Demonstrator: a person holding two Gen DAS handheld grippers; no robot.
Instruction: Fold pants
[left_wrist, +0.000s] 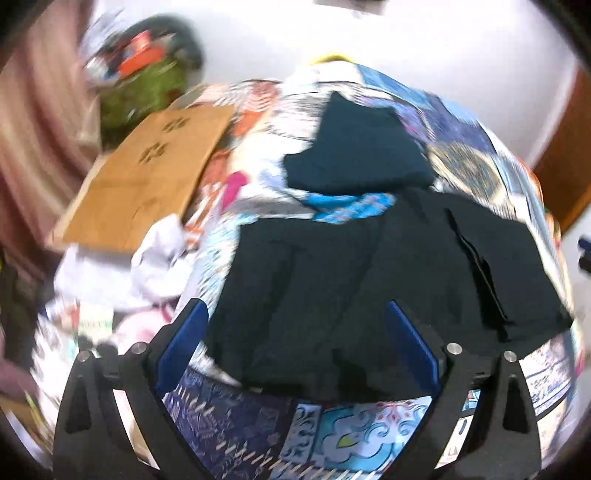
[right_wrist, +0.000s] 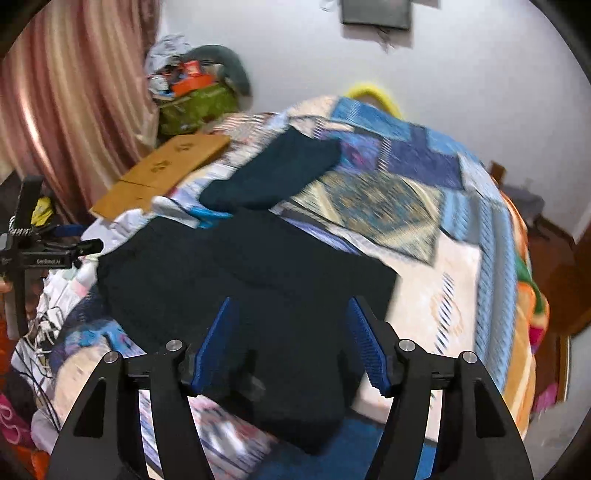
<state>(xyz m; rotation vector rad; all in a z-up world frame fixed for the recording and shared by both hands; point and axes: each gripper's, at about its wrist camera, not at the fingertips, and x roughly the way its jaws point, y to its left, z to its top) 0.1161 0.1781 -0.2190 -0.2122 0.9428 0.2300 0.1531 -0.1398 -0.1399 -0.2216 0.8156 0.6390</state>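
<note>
Dark pants spread on a patchwork bedspread

A bed (right_wrist: 424, 206) by a white wall (right_wrist: 461, 92) and pink curtain (right_wrist: 66, 92) is seen; black pants (left_wrist: 369, 288) lie flat upon it, beyond them folded dark cloth (left_wrist: 354, 147). Left gripper (left_wrist: 295, 321) and right gripper (right_wrist: 290, 314) are held apart, empty, above the pants.

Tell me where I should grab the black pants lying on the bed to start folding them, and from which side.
Take the black pants at their near edge, coming in low from the side where the grippers are. That edge lies just ahead of the open left gripper and right gripper, flat on the patterned quilt, so each could probably pinch a near corner and lift it toward the far end.
</note>
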